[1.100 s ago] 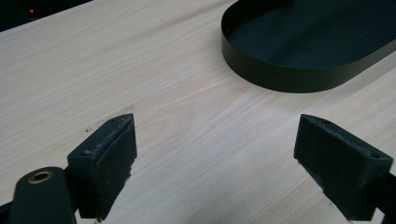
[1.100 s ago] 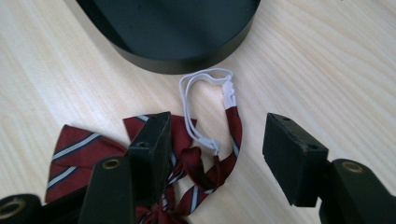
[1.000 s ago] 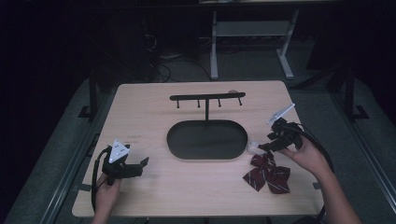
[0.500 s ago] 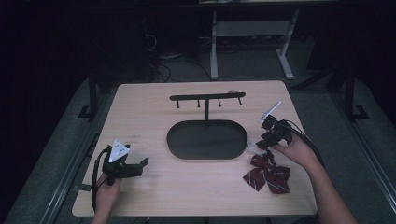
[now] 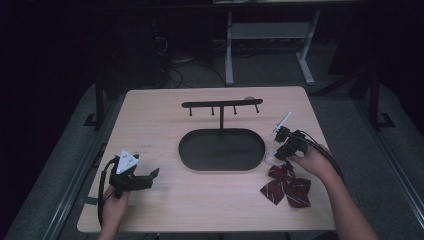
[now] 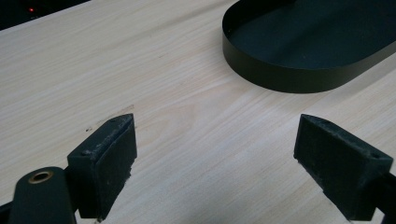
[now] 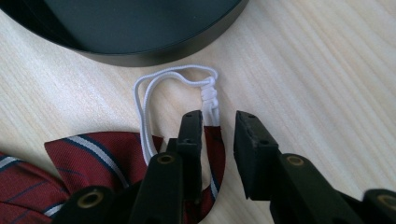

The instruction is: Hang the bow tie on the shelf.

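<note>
A dark red striped bow tie (image 5: 285, 186) lies on the table at the near right, shown close up in the right gripper view (image 7: 93, 149). Its white elastic cord (image 7: 144, 93) loops out toward the black oval tray (image 5: 221, 149). My right gripper (image 5: 274, 156) sits low over the cord's knotted end. Its jaws (image 7: 218, 135) stand narrowly apart, with the cord strands running down between them and the left jaw over the tie's edge. My left gripper (image 5: 152, 176) rests at the near left, wide open (image 6: 215, 158) above bare wood.
A black T-shaped stand with several hooks (image 5: 221, 105) rises from the tray's far side. The tray wall (image 6: 280, 79) lies ahead and right of the left gripper, and close ahead (image 7: 154, 51) of the right gripper. The table's near edge runs just behind both hands.
My right gripper has moved left and down from beside the tray's right end to the bow tie's cord. The left gripper has stayed where it was.
</note>
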`<action>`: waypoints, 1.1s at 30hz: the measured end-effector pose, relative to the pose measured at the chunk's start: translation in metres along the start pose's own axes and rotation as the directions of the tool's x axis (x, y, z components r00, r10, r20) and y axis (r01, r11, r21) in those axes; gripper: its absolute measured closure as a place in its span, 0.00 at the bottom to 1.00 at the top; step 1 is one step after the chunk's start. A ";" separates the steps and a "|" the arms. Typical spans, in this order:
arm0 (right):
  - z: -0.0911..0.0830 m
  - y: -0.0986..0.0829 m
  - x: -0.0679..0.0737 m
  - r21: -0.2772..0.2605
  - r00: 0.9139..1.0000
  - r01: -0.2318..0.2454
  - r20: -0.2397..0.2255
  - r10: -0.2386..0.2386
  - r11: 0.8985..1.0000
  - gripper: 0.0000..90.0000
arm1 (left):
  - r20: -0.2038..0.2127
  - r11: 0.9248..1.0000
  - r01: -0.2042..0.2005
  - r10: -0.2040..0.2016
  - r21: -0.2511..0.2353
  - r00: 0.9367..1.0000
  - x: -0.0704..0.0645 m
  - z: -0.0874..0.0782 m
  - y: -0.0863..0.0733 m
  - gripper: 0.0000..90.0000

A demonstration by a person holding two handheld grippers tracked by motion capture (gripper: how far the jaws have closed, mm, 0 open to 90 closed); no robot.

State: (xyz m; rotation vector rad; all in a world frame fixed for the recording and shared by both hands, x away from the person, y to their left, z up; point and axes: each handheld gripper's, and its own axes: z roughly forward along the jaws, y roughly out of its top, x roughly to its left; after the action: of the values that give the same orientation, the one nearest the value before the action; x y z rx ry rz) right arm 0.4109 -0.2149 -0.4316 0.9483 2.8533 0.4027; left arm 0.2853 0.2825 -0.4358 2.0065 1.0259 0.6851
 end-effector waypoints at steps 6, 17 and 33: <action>0.004 0.001 0.002 0.020 1.000 0.022 0.014 -0.022 1.000 0.87 | -0.002 1.000 0.003 -0.003 -0.003 1.000 0.001 0.000 0.000 0.15; 0.007 0.001 0.004 0.034 0.999 0.036 0.019 -0.036 0.999 0.93 | -0.001 1.000 0.002 -0.002 -0.003 1.000 0.001 0.000 0.000 0.15; 0.008 0.001 0.004 0.032 0.999 0.039 0.024 -0.040 0.999 0.94 | 0.000 1.000 0.003 -0.003 -0.001 1.000 0.000 0.000 0.000 0.15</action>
State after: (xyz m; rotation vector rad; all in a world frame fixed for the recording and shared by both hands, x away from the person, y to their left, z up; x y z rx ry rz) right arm 0.4095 -0.2097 -0.4393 0.8947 2.8595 0.3409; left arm 0.2852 0.2827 -0.4358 2.0038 1.0283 0.6832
